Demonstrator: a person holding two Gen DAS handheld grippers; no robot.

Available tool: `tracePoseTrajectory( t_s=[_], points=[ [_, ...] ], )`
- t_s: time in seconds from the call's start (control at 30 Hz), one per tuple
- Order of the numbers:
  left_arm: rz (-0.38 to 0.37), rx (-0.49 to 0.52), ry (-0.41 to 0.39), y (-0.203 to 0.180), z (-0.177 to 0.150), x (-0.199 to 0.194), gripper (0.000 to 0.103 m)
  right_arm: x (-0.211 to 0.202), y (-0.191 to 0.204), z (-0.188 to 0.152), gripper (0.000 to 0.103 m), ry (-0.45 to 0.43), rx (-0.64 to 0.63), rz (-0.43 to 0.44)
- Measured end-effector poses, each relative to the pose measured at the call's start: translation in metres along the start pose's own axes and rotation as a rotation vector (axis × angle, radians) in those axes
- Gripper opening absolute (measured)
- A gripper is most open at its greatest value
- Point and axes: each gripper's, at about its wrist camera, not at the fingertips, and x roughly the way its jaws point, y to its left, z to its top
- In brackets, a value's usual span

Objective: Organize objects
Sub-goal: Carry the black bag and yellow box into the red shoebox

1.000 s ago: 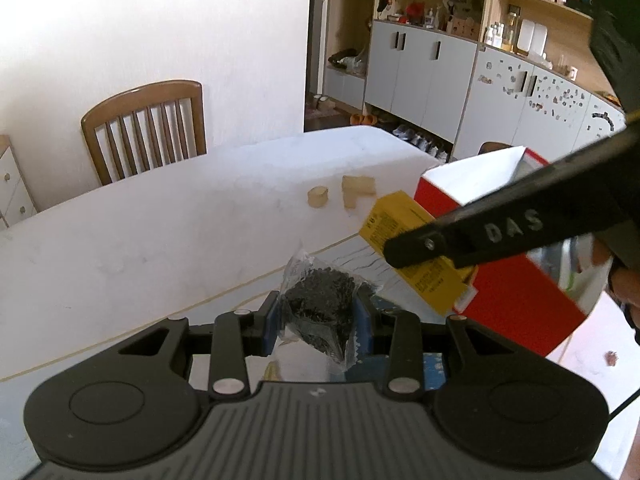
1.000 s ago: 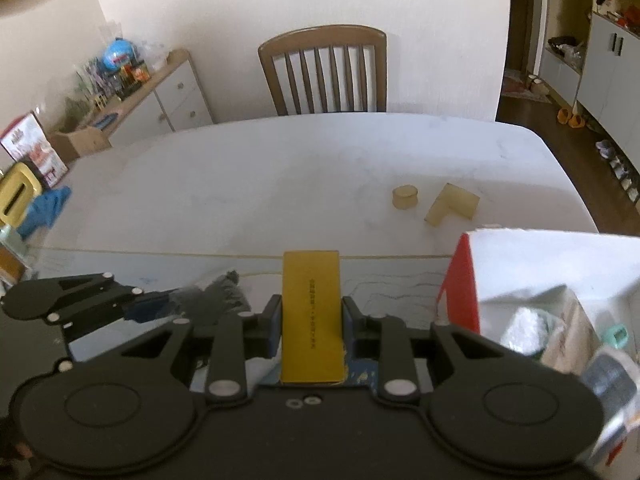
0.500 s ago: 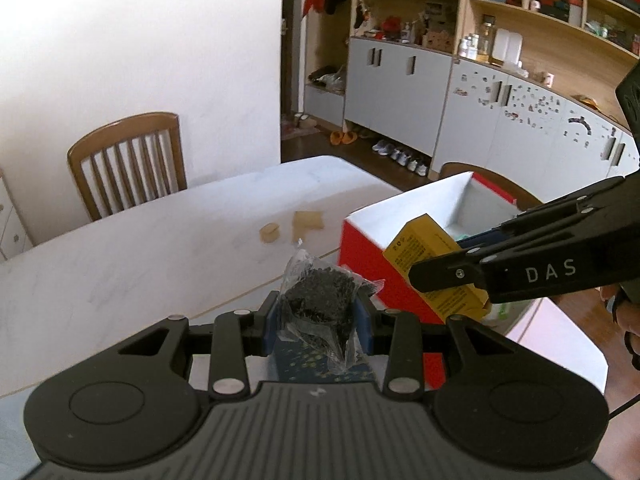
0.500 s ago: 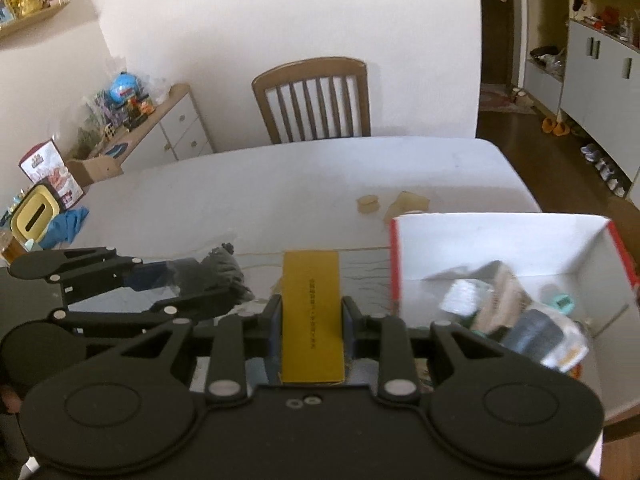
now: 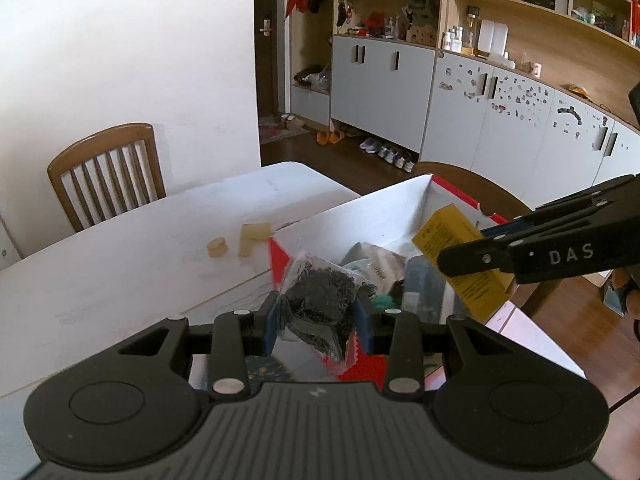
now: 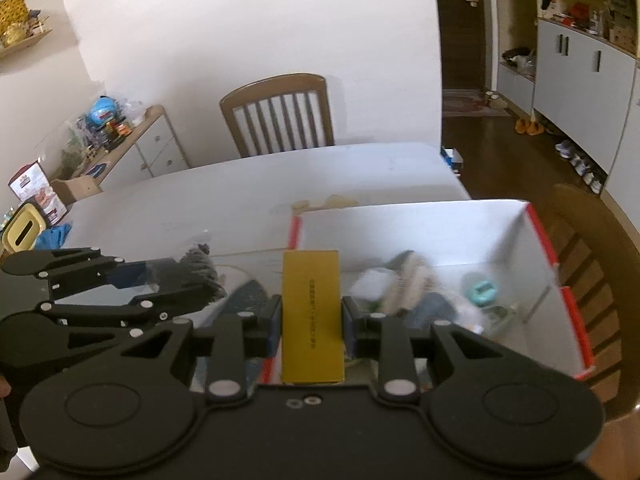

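My left tongs (image 5: 316,312) are pinching a clear bag of dark stuff (image 5: 320,304), blue pads pressed against both its sides, the bag bulging up and hanging a little below the tips. Right under and just ahead of those tips is the near corner of the red and white box (image 5: 380,216), so the bag hangs over the box's near edge. Inside the box ahead I can see a jumble of packets, too crumpled to name.

My right tongs (image 6: 312,316) are clamped on a flat yellow box (image 6: 312,312), standing lengthwise between the pads, its far end sticking out past the tips. It sits over the left inner part of the open box (image 6: 440,224), with the box's contents lying ahead and to the right of it. From the left camera the same yellow box (image 5: 460,256) shows tilted over the box's right side, held by the right tongs (image 5: 472,258) coming in from the right.

From the right camera my left tongs (image 6: 188,276) are just to the left, bag (image 6: 196,264) in them, near the box's left wall.

Beyond the box, on the white counter (image 5: 120,264), two small tan blocks (image 5: 240,240) lie close together, ahead and left of my left tongs. A wooden chair (image 6: 280,116) stands at the counter's far side.
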Motion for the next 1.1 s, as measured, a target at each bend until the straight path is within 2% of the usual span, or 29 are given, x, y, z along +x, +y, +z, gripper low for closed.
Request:
tracePoseTrajectory(
  t_s=[0.37,0.63,0.9,1.1],
  points=[
    [-0.002,-0.002,0.033,-0.047,0.01,0.036,0.037,-0.011,-0.074,-0.008,0.028,0.004,0.031,-0.03],
    [0.003,0.006,0.062,-0.075,0.015,0.065,0.037,-0.005,-0.112,-0.007,0.028,0.013,0.029,-0.065],
    [0.042,-0.007,0.08,-0.077,0.027,0.099,0.037,0.016,-0.133,-0.009,0.028,0.051,0.021,-0.076],
    [0.076,0.012,0.109,-0.08,0.032,0.129,0.037,0.046,-0.137,0.005,0.028,0.08,-0.036,-0.084]
  ],
)
